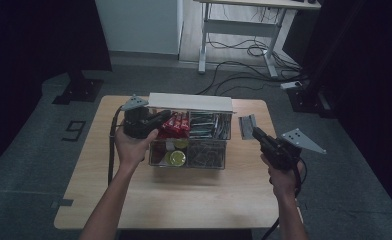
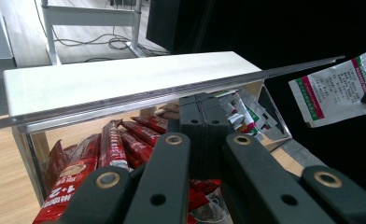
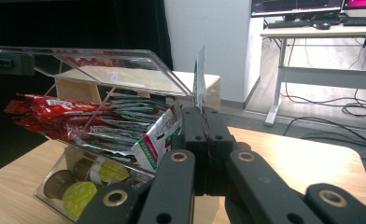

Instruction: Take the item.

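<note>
Clear box [image 1: 204, 166] sits mid-surface [image 1: 184, 200]; lid [image 1: 189, 102] is raised at its 12 o'clock edge.

- Left claw [image 1: 161, 117]: clamped on the lid's free edge at the box's 10 o'clock corner. Judged purpose: prop the lid so the compartments stay reachable from above.
- Right claw [image 1: 256, 133]: closed on a sachet [image 1: 247, 126], held in the air at 3 o'clock of the box, just outside its wall. It pinches one end, so the sachet stands clear of the jaws, probably ready to be slid in.
- Contents: red sticks [image 1: 176, 122] rear left, pods [image 1: 176, 157] front left, darker packets in the two right cells.

View notes:
- High view gives the layout, but the sachet reads as a grey slip.
- Left claw view [image 2: 200, 105] shows the sachet [image 2: 333, 91] face on, white with green and red bands, and the lid [image 2: 125, 79] edge crossing at the jaw tips. Matching packets lie under it in the rear right cell, the likely destination.
- Right claw view [image 3: 200, 116] shows the sachet [image 3: 199, 70] edge-on, and the lid [image 3: 116, 70] as transparent, which the high view hides. Pods [image 3: 78, 198] show through the front wall.
</note>
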Motion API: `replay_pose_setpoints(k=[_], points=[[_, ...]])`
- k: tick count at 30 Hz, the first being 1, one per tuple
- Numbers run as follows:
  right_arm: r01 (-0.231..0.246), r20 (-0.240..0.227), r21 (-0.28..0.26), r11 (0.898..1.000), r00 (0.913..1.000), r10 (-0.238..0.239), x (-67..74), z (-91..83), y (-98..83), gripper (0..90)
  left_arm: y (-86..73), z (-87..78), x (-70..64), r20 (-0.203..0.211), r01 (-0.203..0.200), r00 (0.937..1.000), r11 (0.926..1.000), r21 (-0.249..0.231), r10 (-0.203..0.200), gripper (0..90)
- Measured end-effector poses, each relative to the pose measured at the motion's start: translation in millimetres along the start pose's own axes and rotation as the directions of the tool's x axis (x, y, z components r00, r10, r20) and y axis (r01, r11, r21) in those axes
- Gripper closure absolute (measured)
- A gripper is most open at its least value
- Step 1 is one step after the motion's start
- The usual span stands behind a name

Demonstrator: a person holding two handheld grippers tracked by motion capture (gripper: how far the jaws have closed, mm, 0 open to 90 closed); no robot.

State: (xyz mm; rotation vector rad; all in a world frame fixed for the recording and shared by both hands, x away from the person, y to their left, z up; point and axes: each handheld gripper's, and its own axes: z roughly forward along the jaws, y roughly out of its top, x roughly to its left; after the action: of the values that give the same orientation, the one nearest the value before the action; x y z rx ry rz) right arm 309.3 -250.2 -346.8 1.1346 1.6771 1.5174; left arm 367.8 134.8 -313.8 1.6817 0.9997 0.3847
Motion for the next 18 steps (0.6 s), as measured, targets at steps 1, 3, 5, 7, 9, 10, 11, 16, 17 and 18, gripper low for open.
replay_pose_setpoints(k=[1,3,5,7,9,10,11,16,17,18], points=[[-0.001,0.002,0.0,1.0,1.0,0.001,-0.6,-0.4,-0.3,89.7,0.0,0.0,0.0,0.0,0.0,1.0,1.0,0.0,0.0,90.0],[-0.002,0.005,0.001,1.0,1.0,0.002,-2.6,-1.3,-1.5,89.7,0.0,0.0,0.1,0.001,0.0,1.0,1.0,0.0,0.0,90.0],[-0.003,0.007,0.002,1.0,1.0,0.003,-3.2,-1.5,-2.0,89.7,0.0,0.1,0.1,0.0,-0.001,1.0,1.0,0.001,0.001,90.0],[-0.004,0.009,0.004,1.0,0.9999,0.004,-4.2,-1.7,-3.1,89.7,-0.1,0.1,-0.1,-0.001,-0.001,1.0,1.0,0.001,0.001,90.0],[-0.003,0.01,0.007,1.0,0.9999,0.003,-5.2,-2.1,-4.3,89.7,-0.2,0.1,-0.2,-0.002,-0.002,1.0,1.0,0.001,0.002,90.0],[-0.004,0.013,0.008,1.0,0.9999,0.004,-5.8,-2.3,-5.0,89.7,-0.2,0.1,-0.2,-0.002,-0.002,1.0,1.0,0.001,0.002,90.0],[-0.004,0.014,0.009,1.0,0.9999,0.004,-6.9,-2.5,-6.1,89.7,-0.2,0.1,-0.3,-0.001,-0.002,1.0,1.0,0.001,0.002,90.0],[-0.008,0.019,0.012,1.0,0.9998,0.008,-9.5,-2.6,-8.8,89.7,-0.3,0.6,-0.7,0.0,-0.002,1.0,1.0,0.002,0.002,90.0],[-0.01,0.021,0.013,1.0,0.9997,0.01,-10.0,-2.5,-9.5,89.7,-0.4,0.8,-0.8,0.0,-0.002,1.0,1.0,0.002,0.002,90.0],[-0.012,0.022,0.015,1.0,0.9997,0.011,-10.5,-2.5,-10.2,89.7,-0.4,0.8,-0.8,0.0,-0.002,1.0,1.0,0.002,0.002,90.0]])
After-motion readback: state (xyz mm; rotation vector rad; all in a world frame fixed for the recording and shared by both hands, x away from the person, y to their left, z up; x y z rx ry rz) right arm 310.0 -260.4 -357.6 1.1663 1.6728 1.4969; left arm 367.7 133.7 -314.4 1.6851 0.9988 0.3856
